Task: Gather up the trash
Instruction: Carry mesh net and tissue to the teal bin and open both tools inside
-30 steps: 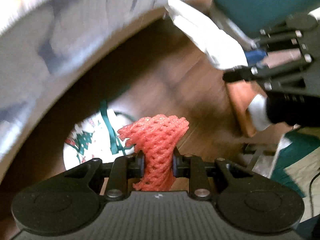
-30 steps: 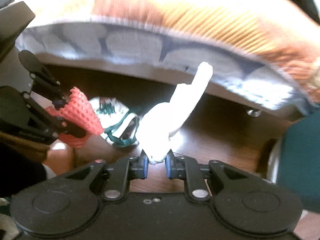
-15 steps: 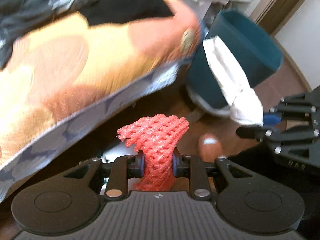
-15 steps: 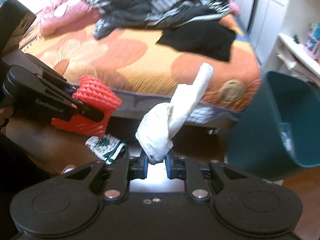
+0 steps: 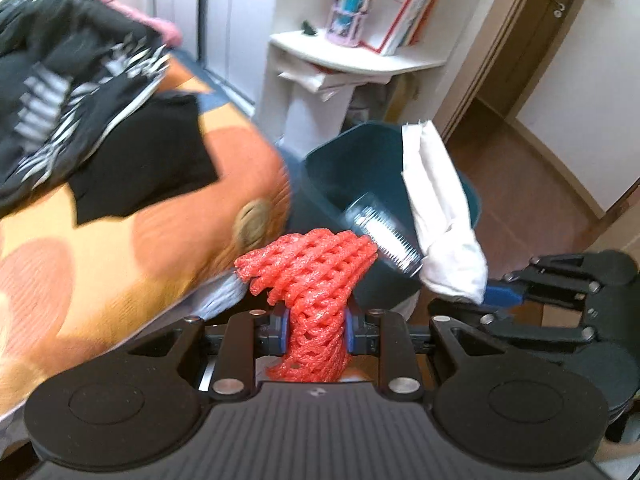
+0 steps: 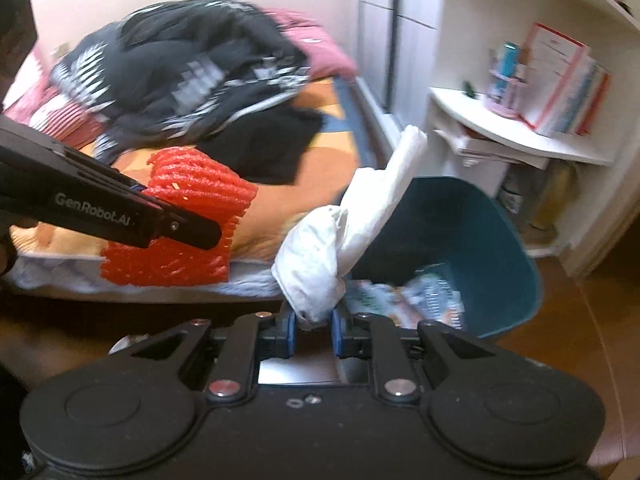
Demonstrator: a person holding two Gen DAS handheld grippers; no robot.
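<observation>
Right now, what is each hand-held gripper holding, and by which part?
The left hand-held gripper pinches the red foam net near its lower end. The right hand-held gripper pinches the white crumpled paper at its bottom tip.

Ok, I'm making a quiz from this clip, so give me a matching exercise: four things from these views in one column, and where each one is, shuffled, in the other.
Things:
1. red foam net
2. white tissue
3. teal bin
4. black clothes

Places:
A. on the floor by the white shelf
B. piled on the bed
C. in the left gripper
D. in the right gripper

Pairs: 1-C, 2-D, 3-A, 4-B
</observation>
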